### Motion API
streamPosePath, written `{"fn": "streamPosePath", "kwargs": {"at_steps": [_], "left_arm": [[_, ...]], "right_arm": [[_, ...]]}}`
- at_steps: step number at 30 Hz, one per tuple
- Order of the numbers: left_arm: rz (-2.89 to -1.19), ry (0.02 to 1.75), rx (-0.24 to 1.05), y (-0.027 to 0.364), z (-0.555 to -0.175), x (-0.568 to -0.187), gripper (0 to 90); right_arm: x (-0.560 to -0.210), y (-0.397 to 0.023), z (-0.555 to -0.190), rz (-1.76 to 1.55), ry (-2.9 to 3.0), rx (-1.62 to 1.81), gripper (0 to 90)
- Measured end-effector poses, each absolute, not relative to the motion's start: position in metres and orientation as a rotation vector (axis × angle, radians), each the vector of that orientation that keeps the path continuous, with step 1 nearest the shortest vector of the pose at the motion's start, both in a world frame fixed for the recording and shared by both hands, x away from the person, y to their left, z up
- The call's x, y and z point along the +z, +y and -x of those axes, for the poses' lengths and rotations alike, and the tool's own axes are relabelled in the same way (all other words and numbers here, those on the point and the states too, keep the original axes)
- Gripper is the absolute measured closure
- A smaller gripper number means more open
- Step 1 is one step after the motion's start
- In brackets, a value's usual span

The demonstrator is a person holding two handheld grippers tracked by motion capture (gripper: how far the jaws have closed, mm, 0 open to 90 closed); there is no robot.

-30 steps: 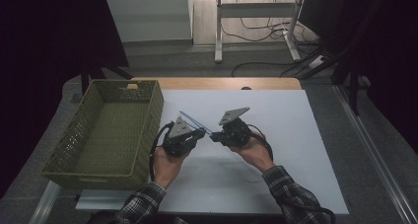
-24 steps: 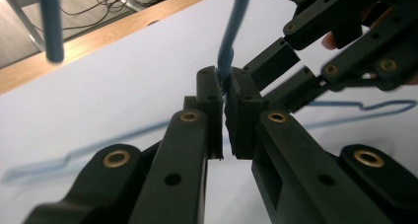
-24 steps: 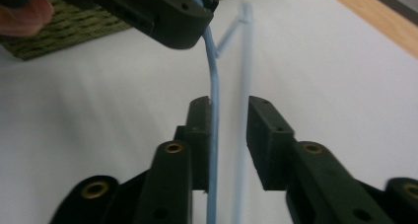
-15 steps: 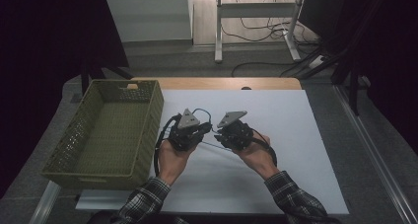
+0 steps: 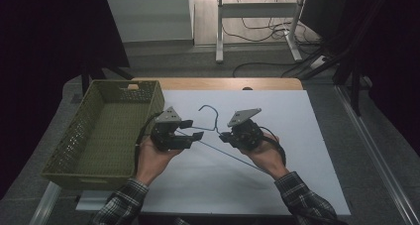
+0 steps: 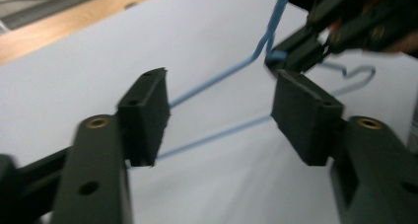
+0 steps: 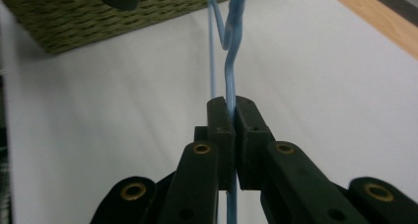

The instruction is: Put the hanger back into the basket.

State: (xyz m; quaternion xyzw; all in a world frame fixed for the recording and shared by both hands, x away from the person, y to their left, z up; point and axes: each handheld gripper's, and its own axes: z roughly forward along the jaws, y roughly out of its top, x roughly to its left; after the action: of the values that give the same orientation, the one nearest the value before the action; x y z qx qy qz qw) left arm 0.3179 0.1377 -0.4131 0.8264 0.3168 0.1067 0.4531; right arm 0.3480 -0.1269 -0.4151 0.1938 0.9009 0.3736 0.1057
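While right gripper (image 7: 230,116) pinches blue hanger (image 5: 208,117), basket (image 5: 83,137) rim close alongside.

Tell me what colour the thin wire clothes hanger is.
Light blue. The thin wire clothes hanger shows its colour best in the right gripper view.

Desk (image 5: 277,86): wooden top, light strip visible along the far edge. White sheet (image 5: 297,136) covers most of it, flat, reaching the near edge. Olive woven basket (image 5: 74,136) sits at the left, its right wall overlapping the sheet's left edge, long side running front to back.
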Motion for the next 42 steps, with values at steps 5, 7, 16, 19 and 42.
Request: {"fn": "streamPosePath", "kwargs": {"at_steps": [5, 7, 16, 19, 42], "left_arm": [[-2.168, 0.696, 0.232, 0.140, -0.320, -0.410, 35.1], [-2.219, 0.675, 0.210, 0.136, -0.324, -0.410, 39.2], [-2.378, 0.510, 0.123, 0.118, -0.343, -0.406, 52.6], [-2.419, 0.465, 0.105, 0.113, -0.347, -0.407, 54.4], [-2.457, 0.506, -0.012, 0.101, -0.339, -0.397, 87.2]], "right_arm": [[-0.411, -0.134, -0.341, -0.536, 2.708, 1.105, 86.3], [-0.410, -0.136, -0.339, -0.526, 2.722, 1.119, 86.3], [-0.405, -0.142, -0.333, -0.484, 2.763, 1.156, 86.3], [-0.403, -0.144, -0.331, -0.468, 2.772, 1.168, 86.3], [-0.395, -0.159, -0.333, -0.478, 2.675, 1.188, 43.2]]}}
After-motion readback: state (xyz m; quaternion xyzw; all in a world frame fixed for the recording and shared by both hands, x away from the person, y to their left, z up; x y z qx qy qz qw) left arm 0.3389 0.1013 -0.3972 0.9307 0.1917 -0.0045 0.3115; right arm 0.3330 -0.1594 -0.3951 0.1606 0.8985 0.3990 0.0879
